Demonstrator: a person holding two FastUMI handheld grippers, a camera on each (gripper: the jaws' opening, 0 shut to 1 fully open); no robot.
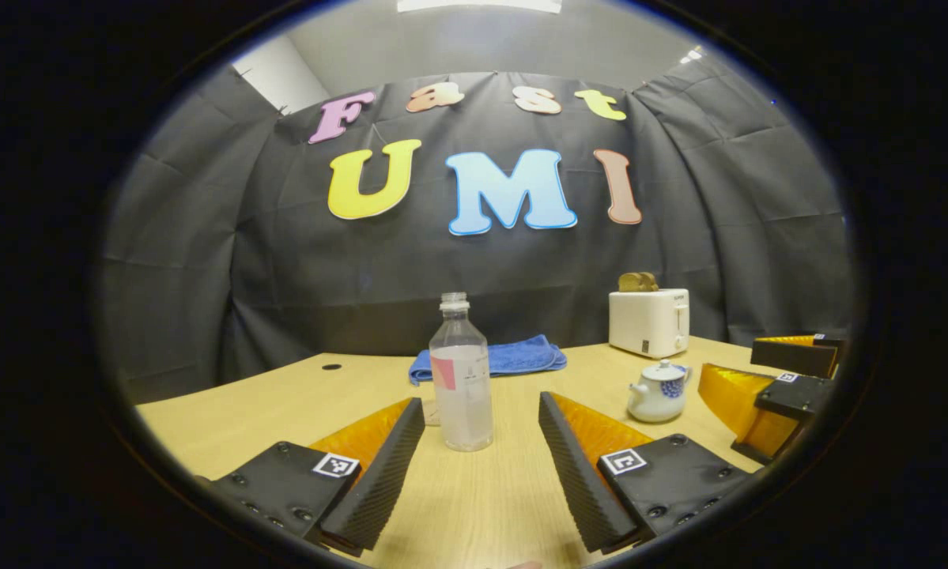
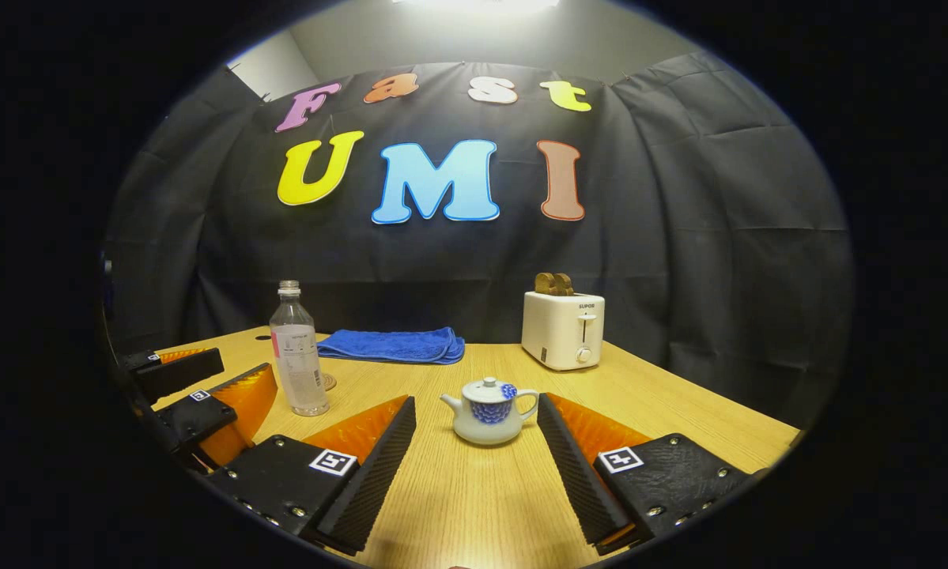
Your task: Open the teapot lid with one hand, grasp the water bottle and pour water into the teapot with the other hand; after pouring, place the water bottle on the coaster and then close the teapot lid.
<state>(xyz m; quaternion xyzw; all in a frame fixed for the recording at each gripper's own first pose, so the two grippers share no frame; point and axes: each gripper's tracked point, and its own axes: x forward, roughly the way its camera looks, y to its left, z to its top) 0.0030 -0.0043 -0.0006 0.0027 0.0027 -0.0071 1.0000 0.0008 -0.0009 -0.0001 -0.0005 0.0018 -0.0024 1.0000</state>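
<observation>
**Left gripper view: bottle ahead, teapot to the right**

Left gripper view: the left gripper (image 1: 481, 462) is spread wide, holding nothing, with the uncapped water bottle (image 1: 461, 379) upright just beyond it on the table (image 1: 244, 403). A blue towel (image 1: 493, 357) lies farther back. Right of the bottle stands the teapot (image 1: 658, 391), lid on, then the toaster (image 1: 649, 322). In the right gripper view, the right gripper (image 2: 477, 462) gapes empty, teapot near between its fingers.

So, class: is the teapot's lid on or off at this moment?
On. The lid sits flush on the teapot, its knob upright, and both grippers hang open short of it; the left gripper view shows the same.
</observation>
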